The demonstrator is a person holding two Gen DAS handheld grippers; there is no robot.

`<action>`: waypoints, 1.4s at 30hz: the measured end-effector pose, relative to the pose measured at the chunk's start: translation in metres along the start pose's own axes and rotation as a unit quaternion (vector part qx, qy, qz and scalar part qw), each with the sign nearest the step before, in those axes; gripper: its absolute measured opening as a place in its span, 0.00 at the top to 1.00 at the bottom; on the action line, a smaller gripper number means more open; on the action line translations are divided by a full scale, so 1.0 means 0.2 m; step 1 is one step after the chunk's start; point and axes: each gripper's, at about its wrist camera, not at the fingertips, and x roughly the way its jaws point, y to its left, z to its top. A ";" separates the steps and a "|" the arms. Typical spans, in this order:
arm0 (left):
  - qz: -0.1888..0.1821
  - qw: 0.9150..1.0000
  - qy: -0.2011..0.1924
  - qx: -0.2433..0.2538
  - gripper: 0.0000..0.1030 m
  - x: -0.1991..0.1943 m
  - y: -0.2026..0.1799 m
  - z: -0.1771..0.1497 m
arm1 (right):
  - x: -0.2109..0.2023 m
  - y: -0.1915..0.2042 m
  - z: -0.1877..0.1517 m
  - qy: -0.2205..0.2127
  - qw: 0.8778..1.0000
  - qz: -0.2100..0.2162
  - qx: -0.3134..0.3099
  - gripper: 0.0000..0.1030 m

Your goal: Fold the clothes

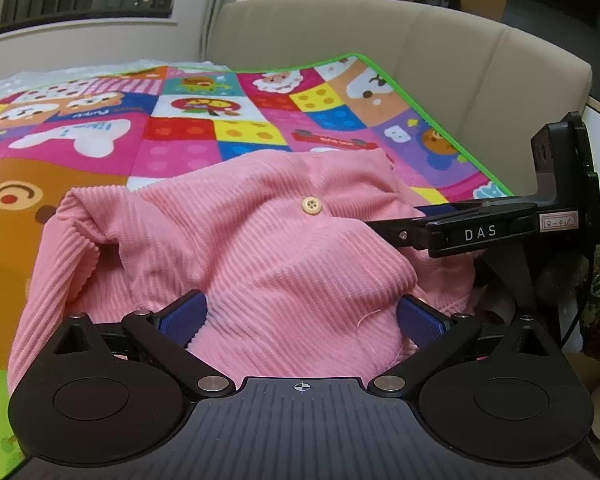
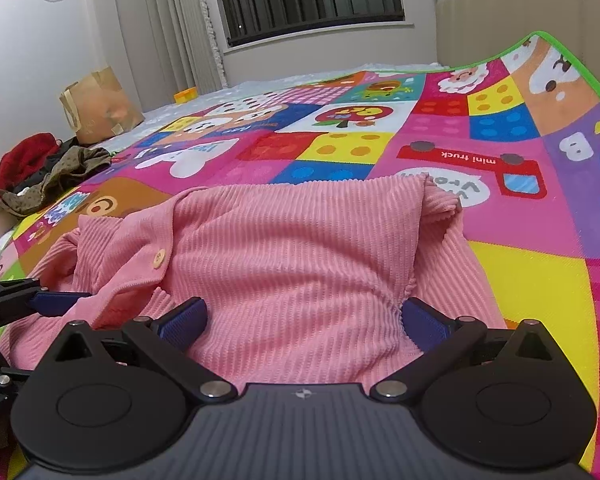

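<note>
The pink ribbed garment [image 1: 236, 256] lies bunched on the cartoon play mat [image 1: 188, 128], directly ahead of both grippers, with a cream button [image 1: 311, 205] showing on its front. The left gripper [image 1: 300, 320] has its blue pads [image 1: 184, 316] spread wide, and a hump of pink fabric fills the gap between them. The right gripper [image 2: 302, 320] is likewise spread, with cloth bulging between its blue pads [image 2: 424, 322]. Seen from the left wrist, the right gripper's side reads "DAS", next to a small handwritten sticker (too small to read). Beyond the right gripper, the mat shows a red vehicle [image 2: 476, 168] labelled "mini truck" and a letter "B" [image 2: 576, 146]. Far to the left of it sit a paper bag [image 2: 96, 108] and a heap of clothes [image 2: 40, 176].
</note>
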 end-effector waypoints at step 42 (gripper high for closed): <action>-0.194 0.937 0.090 -0.277 0.00 -0.04 0.13 -0.08 | 0.15 -0.16 0.42 0.009 0.994 -0.087 -0.060 0.00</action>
